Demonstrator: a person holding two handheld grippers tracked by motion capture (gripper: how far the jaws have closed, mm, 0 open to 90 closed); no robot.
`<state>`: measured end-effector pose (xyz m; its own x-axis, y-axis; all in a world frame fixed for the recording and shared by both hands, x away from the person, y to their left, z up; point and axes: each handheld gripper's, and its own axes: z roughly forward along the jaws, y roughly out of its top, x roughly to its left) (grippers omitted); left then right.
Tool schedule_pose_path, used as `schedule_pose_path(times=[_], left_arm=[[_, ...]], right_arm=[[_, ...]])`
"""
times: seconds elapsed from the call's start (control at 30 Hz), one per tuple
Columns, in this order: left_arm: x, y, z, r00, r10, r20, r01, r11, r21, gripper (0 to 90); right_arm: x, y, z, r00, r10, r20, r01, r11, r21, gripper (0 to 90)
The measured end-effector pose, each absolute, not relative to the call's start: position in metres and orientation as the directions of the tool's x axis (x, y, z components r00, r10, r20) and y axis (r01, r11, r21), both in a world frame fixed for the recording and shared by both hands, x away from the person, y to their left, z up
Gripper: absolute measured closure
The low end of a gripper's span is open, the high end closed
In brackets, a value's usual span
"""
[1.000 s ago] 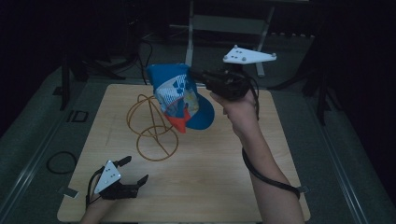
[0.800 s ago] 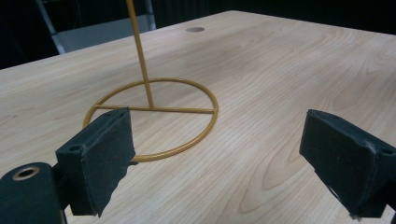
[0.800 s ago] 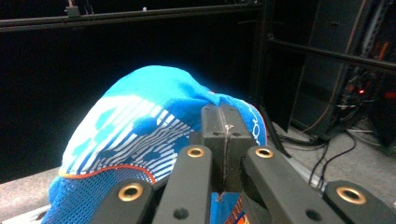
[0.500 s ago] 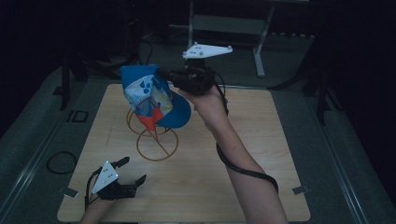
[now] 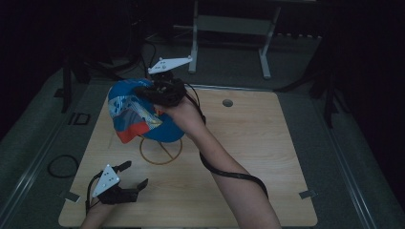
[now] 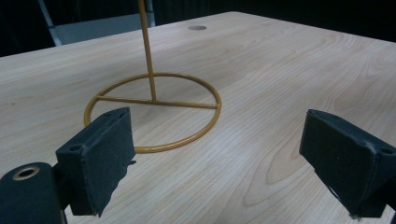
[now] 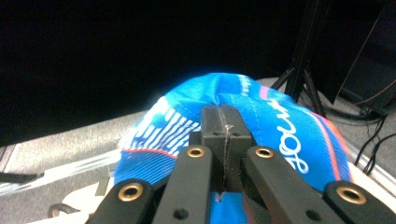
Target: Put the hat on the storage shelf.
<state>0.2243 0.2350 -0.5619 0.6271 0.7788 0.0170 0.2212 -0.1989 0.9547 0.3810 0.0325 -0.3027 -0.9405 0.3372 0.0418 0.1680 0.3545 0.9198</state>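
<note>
At the near left of the table (image 5: 267, 157) the left gripper (image 5: 125, 183) rests low over the wood, its jaws spread wide with nothing between them. In the left gripper view its pads (image 6: 100, 154) frame bare tabletop, and the gold wire stand (image 6: 154, 105) sits just beyond them, apart from both pads.

Farther in and to the right, the cap (image 5: 138, 117), blue with white print and an orange-red patch, hangs in the air above the stand (image 5: 160, 150), whose ring base shows beneath the cap's near edge. The right gripper (image 5: 155, 91) is at the cap's far top edge, its body and the right hand (image 5: 184, 112) just to the cap's right.

Since a second ago the cap and right gripper have travelled from right to left and a little lower, from beside the stand's right to over it. The left gripper has kept its place.

In the right gripper view the right gripper's jaws are pressed together, pinching a fold of the cap's (image 7: 261, 126) blue fabric at its crown; the cloth bunches on both sides of the pads.
</note>
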Motion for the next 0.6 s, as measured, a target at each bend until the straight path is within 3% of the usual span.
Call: schedule_pose_path(times=[0.6], left_arm=[[0.225,0.234,-0.563,0.626,0.780,0.009,0.233,-0.198,0.952,10.3]], right_arm=[[0.388,0.002,-0.343,-0.928,0.351,0.125,0.251,0.341,0.906,90.0]])
